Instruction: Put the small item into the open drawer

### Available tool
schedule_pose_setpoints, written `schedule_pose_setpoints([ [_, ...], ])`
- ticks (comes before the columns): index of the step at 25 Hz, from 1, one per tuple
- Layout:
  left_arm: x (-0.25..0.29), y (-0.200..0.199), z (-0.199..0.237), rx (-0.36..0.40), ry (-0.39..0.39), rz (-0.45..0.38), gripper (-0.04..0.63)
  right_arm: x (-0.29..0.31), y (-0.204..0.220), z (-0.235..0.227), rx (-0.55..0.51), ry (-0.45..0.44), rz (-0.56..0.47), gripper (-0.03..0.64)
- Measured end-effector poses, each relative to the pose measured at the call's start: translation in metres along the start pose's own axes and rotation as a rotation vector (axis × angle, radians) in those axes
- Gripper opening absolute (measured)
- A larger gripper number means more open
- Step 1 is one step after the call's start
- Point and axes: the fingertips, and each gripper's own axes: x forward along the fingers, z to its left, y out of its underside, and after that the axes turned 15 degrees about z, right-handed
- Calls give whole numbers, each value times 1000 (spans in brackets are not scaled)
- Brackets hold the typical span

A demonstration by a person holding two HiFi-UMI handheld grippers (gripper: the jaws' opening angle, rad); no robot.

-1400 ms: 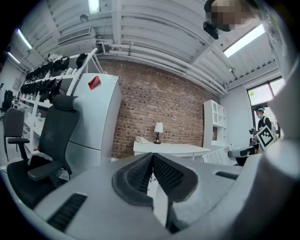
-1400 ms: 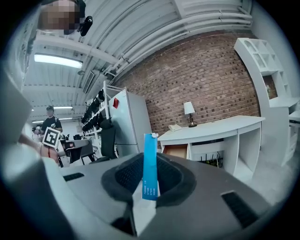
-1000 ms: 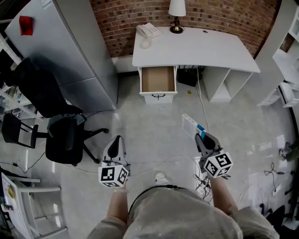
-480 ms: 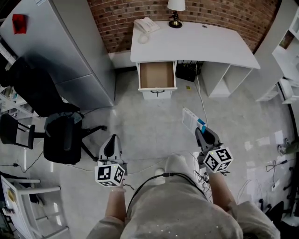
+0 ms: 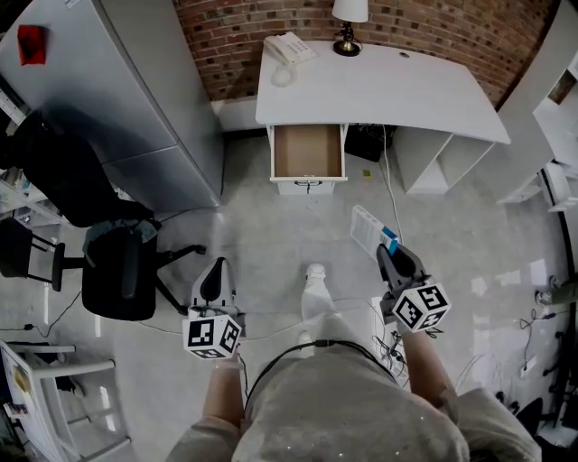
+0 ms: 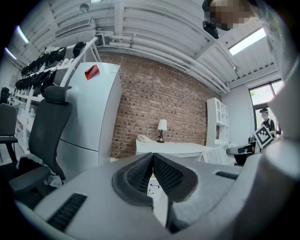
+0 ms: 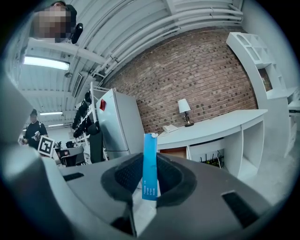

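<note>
The small item is a flat white box with a blue end [image 5: 368, 233]; my right gripper [image 5: 391, 256] is shut on it and holds it out over the floor. In the right gripper view the box [image 7: 150, 164] stands upright between the pads of that gripper [image 7: 149, 177]. The open drawer [image 5: 309, 152] shows an empty brown inside under the white desk [image 5: 388, 86], well ahead of both grippers; it also appears as the drawer [image 7: 174, 152] far off. My left gripper [image 5: 217, 281] is shut with nothing in it, and its pads meet at the left gripper [image 6: 152, 158].
A tall grey cabinet [image 5: 135, 90] stands left of the desk, with black office chairs [image 5: 117, 271] in front of it. A telephone [image 5: 289, 50] and a lamp [image 5: 348, 23] sit on the desk. Cables [image 5: 388, 338] lie on the floor near my right side. White shelving [image 5: 555, 117] lines the right.
The person's leg has swung forward between the grippers in a step toward the desk. Both grippers keep their places in view, and the box stays in the right one.
</note>
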Motion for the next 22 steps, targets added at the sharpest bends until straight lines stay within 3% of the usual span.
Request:
schedule_pose_setpoints([
  [9,51,-21,38,-19,-48,4,5,72,-25,-17,-8,-41,36,75],
  [22,156,-45,63,-52,-43,71,6,178,-58,-72,13,-56,136,75],
])
